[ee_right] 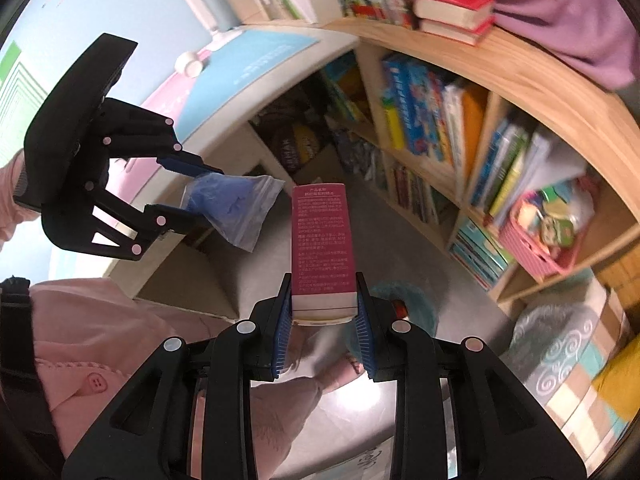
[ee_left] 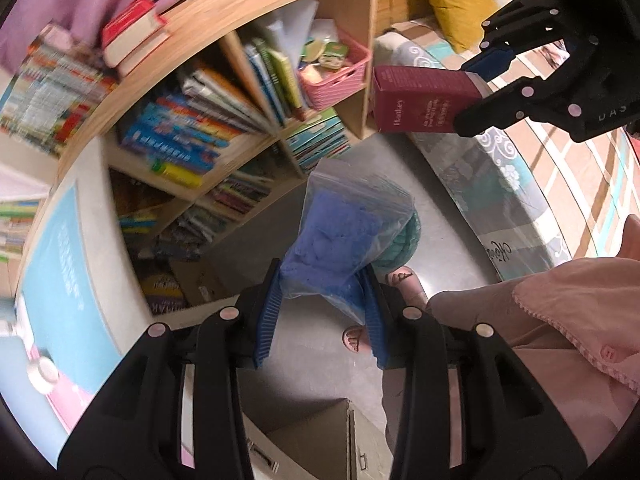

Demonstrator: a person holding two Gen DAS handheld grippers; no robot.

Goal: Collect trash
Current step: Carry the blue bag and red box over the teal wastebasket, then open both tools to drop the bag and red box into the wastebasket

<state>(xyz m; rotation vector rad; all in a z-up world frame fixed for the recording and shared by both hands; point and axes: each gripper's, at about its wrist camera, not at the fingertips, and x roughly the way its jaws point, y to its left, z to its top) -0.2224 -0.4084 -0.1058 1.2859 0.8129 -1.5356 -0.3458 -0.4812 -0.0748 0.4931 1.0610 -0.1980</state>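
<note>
The left gripper [ee_left: 322, 312] was closed on a clear bag [ee_left: 344, 236] with blue stuff inside, its blue pads pinching the bag's lower end. The bag was held in the air above the grey floor [ee_left: 448, 216], its long axis running straight out from the gripper toward the bookshelf [ee_left: 224, 8]. Its open, empty end was the far one, and the blue mass sat near the pads. In the right wrist view the same bag [ee_right: 236, 204] stuck out sideways from the left gripper [ee_right: 188, 196], well apart from the box.

The right gripper [ee_right: 323, 320] was closed on a maroon box [ee_right: 323, 240], clamping its near, pale end between both pads. The box was long and narrow and pointed straight ahead along the fingers, with its printed face toward the camera and its far end aimed at the bookshelf [ee_right: 520, 80]. In the left wrist view the box [ee_left: 424, 100] lay roughly level, held by the right gripper [ee_left: 476, 88] at its right end, with its free end pointing left toward a pink basket [ee_left: 340, 76] on the shelf, near it but not touching.

A cardboard box [ee_left: 320, 436] stood open on the floor below the left gripper. The person's pink sleeve [ee_left: 568, 320] showed at the right.
</note>
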